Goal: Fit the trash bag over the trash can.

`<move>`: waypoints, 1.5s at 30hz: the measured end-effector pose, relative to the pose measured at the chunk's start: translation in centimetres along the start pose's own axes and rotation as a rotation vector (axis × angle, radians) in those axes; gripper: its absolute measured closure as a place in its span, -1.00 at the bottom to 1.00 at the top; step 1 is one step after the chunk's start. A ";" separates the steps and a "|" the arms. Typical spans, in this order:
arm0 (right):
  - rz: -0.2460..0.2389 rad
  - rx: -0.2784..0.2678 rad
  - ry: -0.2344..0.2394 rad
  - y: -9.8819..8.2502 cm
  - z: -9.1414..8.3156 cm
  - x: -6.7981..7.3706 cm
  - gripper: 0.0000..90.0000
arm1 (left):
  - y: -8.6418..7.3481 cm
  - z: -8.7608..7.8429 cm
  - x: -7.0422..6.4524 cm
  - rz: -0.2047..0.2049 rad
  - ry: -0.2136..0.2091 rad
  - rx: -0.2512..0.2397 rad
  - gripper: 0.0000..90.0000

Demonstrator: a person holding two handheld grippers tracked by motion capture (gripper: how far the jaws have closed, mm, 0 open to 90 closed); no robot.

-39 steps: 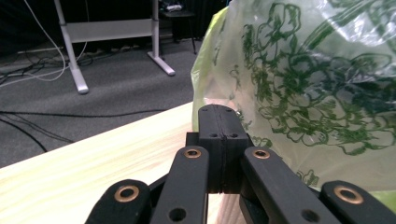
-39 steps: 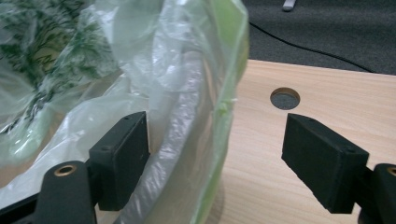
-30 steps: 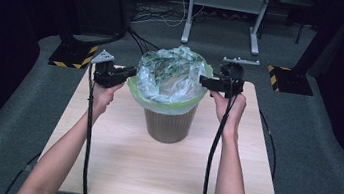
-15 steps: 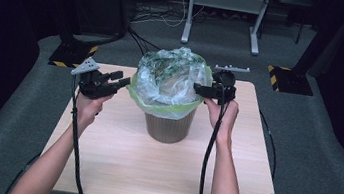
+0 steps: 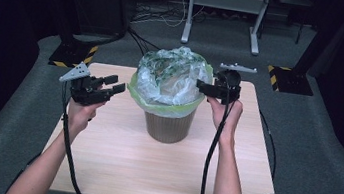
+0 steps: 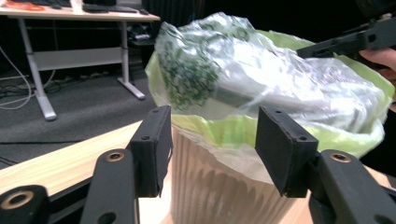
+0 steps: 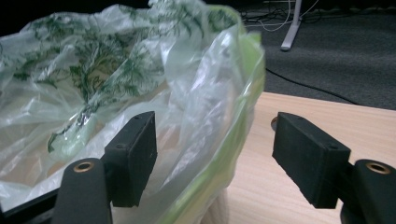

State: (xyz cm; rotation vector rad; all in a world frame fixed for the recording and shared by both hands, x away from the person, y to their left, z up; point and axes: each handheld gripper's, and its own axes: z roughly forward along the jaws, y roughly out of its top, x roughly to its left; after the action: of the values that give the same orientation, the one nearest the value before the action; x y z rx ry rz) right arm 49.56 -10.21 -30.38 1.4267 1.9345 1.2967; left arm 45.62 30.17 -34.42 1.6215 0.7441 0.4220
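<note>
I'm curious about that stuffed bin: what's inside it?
The bin is lined with a green liner. Inside sits a crumpled clear bag with green leafy print, bulging above the rim. Whatever lies beneath or inside that bag is covered.

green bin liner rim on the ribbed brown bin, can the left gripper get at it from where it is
Probably yes: the left gripper stands open beside the green bin liner rim, apart from it, jaws pointing at it, with bare wooden table between them.

Bagged bin (image 6: pixel 224 186) beyond parted, empty fingers (image 6: pixel 152 149)
</note>
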 end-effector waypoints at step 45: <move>-0.013 -0.067 -0.027 -4.8 -1.1 0.3 0.69 | -0.8 7.8 3.2 0.067 0.111 0.130 1.00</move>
State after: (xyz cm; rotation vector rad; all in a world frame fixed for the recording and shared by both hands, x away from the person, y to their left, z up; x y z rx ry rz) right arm 46.14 -10.61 -33.86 1.3902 1.8620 1.3172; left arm 52.80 26.65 -37.10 1.7594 0.8163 0.5239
